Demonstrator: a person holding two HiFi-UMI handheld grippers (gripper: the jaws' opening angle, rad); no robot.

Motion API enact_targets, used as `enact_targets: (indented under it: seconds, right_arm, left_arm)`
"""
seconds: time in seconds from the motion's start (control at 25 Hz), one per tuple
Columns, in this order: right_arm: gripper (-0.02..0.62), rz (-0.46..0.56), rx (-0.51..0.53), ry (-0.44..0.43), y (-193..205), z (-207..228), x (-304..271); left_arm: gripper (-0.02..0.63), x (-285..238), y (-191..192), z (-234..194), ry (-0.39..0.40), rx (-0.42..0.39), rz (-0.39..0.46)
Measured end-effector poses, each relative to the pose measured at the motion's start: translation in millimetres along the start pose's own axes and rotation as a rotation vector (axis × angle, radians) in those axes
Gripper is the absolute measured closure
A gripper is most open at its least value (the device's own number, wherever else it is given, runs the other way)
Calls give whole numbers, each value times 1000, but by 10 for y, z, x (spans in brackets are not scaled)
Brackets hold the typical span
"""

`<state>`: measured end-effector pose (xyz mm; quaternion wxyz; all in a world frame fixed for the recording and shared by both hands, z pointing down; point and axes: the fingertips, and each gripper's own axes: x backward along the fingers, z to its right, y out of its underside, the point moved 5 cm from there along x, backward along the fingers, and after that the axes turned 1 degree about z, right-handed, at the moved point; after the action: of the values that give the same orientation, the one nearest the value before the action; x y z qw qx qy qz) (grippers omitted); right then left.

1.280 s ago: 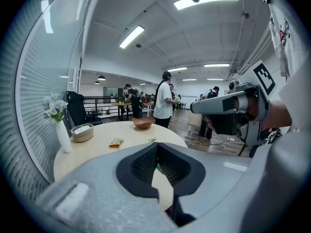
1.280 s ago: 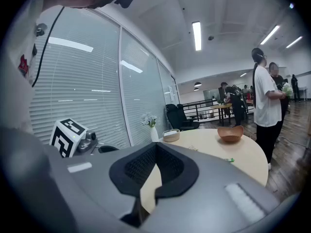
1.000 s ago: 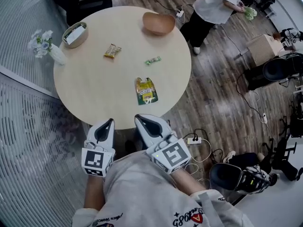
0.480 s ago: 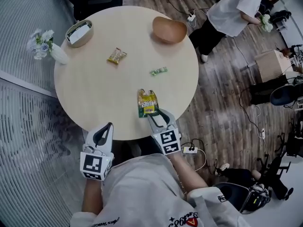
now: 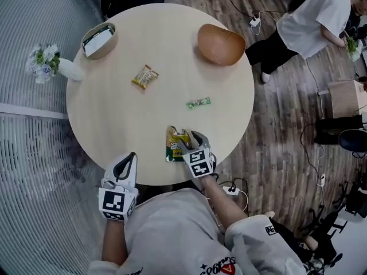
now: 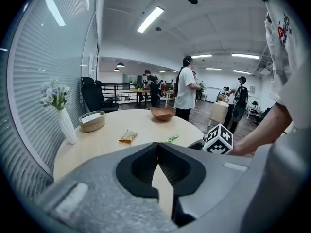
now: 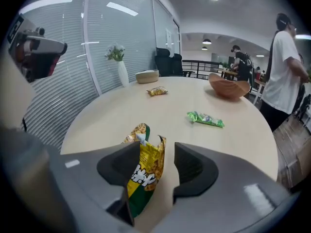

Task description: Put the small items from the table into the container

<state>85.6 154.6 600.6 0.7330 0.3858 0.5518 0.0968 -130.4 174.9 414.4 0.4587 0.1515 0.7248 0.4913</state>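
A yellow-green snack bag [image 5: 174,143] [image 7: 144,171] lies near the front edge of the round table [image 5: 114,119]. My right gripper [image 5: 191,136] [image 7: 154,161] is lowered over it. Its jaws are opening, with the bag standing between them and leaning by the left jaw. Farther out lie a green candy wrapper [image 5: 199,102] [image 7: 206,119] and a small yellow snack pack [image 5: 145,77] [image 7: 157,91]. A wooden bowl [image 5: 221,44] [image 7: 228,89] sits at the far right. My left gripper [image 5: 127,159] [image 6: 158,152] hovers at the near table edge, shut and holding nothing.
A beige oval basket [image 5: 100,40] [image 6: 92,121] holding paper stands at the far left of the table. A white vase with flowers [image 5: 54,66] [image 6: 66,125] is at the left rim. A person [image 5: 307,22] stands beyond the table on the wooden floor; cables lie there.
My right gripper has come forward and down from in front of my chest to the snack bag, and its jaws have parted around it. The left gripper has edged toward the table.
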Motion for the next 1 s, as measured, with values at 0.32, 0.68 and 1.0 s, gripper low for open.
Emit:
enact_targets:
  seconds: [0.32, 0.68, 1.0]
  right_arm:
    - [543, -73, 8, -210, -26, 93, -129]
    - [558, 144, -30, -160, -906, 840, 79]
    - [557, 364, -103, 189, -2084, 2548, -58]
  left_arm:
    - [611, -495, -146, 101, -22, 4, -69]
    - [611, -918, -332, 141, -13, -16, -95]
    - [611, -1142, -415, 186, 30, -58, -103]
